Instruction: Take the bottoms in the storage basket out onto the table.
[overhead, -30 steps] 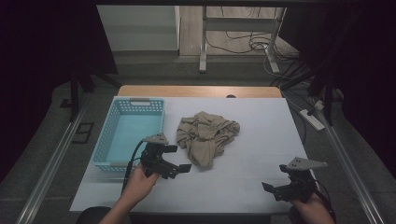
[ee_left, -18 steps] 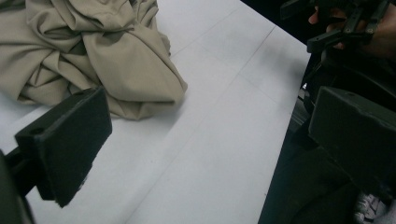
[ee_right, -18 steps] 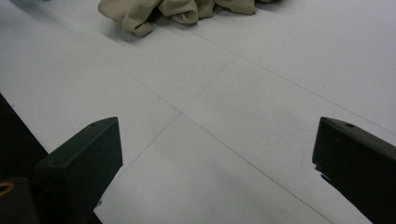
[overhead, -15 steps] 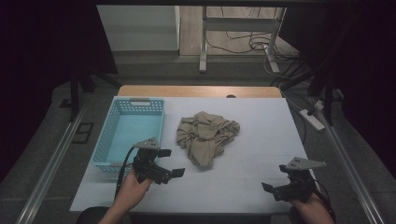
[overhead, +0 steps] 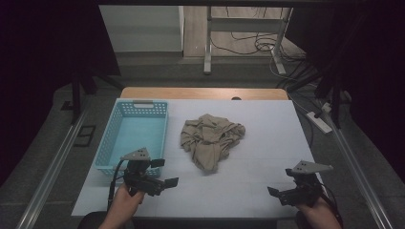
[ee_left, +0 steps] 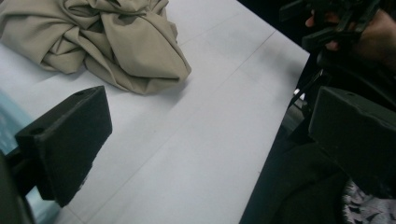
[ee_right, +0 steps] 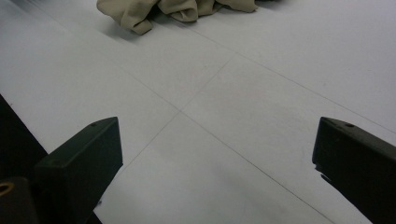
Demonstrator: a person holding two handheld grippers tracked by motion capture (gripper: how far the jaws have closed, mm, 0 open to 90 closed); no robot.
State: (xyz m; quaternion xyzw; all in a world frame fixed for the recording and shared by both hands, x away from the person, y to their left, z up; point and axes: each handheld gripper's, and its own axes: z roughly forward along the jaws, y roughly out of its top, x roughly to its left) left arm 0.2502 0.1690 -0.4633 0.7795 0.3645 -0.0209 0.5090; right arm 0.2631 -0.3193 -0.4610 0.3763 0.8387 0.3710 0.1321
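A crumpled beige cloth lies in a heap on the middle of the white table. A hand holds my left gripper open near the front left edge, with nothing between its jaws. In the left gripper view the cloth lies ahead and to the left of the open left gripper. My right gripper stands open at the front right, low over bare table. In the right gripper view the cloth sits far ahead of the open right gripper.
A light blue plastic basket stands at the table's left, beside the cloth and just beyond my left gripper. In the left gripper view the other hand and its gripper are at the top right. A power strip lies off the right edge.
My left gripper has drawn back from the cloth's near edge toward the front left of the table, still open. The right gripper has not moved.
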